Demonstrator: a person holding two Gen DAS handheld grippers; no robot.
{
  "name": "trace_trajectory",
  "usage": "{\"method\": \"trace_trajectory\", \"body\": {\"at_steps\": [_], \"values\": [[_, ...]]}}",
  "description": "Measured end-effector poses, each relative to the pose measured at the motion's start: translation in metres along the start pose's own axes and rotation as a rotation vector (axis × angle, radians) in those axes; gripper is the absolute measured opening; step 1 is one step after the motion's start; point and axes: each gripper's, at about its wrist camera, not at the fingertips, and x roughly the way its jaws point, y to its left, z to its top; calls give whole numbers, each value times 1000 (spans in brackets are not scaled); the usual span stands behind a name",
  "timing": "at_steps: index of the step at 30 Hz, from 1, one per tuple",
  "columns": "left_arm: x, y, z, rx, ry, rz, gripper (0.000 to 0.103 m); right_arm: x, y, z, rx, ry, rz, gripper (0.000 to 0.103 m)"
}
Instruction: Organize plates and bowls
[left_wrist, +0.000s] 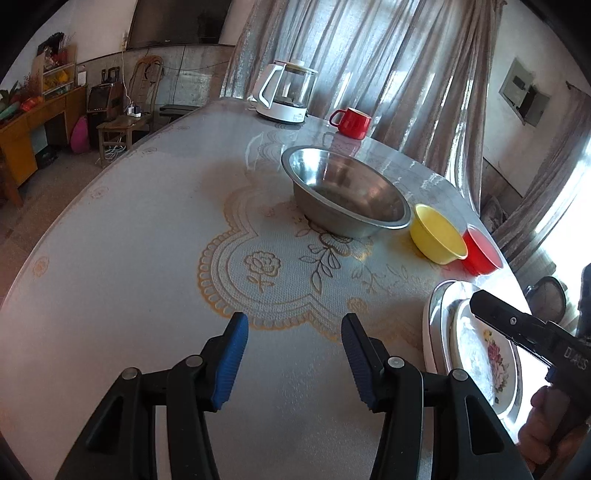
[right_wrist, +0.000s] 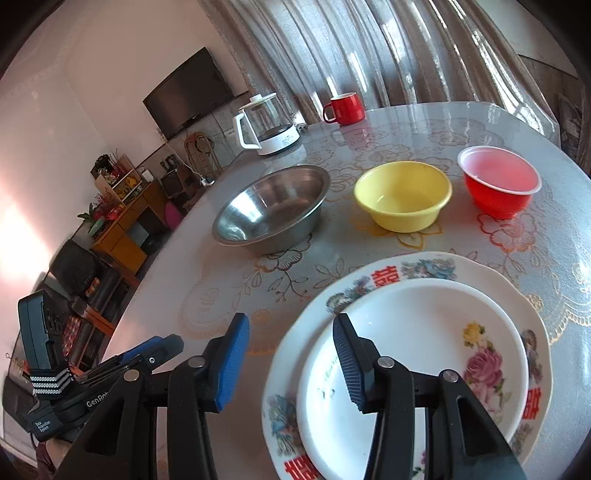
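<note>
On the desk (right_wrist: 192, 295), at about five o'clock in the right wrist view, a white plate (right_wrist: 424, 332) with a pink rose lies stacked on a larger flowered plate (right_wrist: 391, 273) with red characters on its rim. Beyond the stack, from ten o'clock across to two o'clock, stand a steel bowl (right_wrist: 271, 210), a yellow bowl (right_wrist: 402, 195) and a red bowl (right_wrist: 498, 182), each apart from its neighbour. Farther back at twelve o'clock sit a glass kettle (right_wrist: 266, 123) on a white base and a red mug (right_wrist: 345, 108), in front of grey curtains (right_wrist: 369, 48).

The right tool (right_wrist: 291, 363) hangs over the near rim of the stack with its blue pads spread; nothing is between them, and whether the right-side pad touches the white plate cannot be told. The left tool (left_wrist: 295, 360) hovers over bare patterned cloth with its pads spread and holding nothing; the plates lie at its four o'clock. A hand (left_wrist: 554, 432) grips the right tool's handle at the lower right of the left wrist view.
</note>
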Motion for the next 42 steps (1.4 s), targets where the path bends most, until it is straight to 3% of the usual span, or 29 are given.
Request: {"method": "trace_trajectory", "body": {"at_steps": [12, 22, 23, 25, 27, 33, 42], "values": [[41, 16, 63, -56, -16, -15, 54, 65, 4, 55, 13, 50, -3, 47], [88, 9, 104, -68, -10, -21, 53, 114, -19, 89, 117, 86, -19, 47], [94, 6, 106, -60, -5, -18, 52, 119, -21, 92, 125, 90, -18, 47], [105, 2, 106, -40, 8, -29, 41, 126, -23, 94, 136, 99, -19, 47], [109, -3, 107, -23, 12, -55, 26, 137, -24, 98, 137, 124, -35, 27], [98, -5, 100, 1, -4, -51, 26, 138, -14, 96, 81, 138, -59, 24], [49, 5, 69, -4, -23, -42, 27, 116, 2, 73, 60, 161, -9, 24]]}}
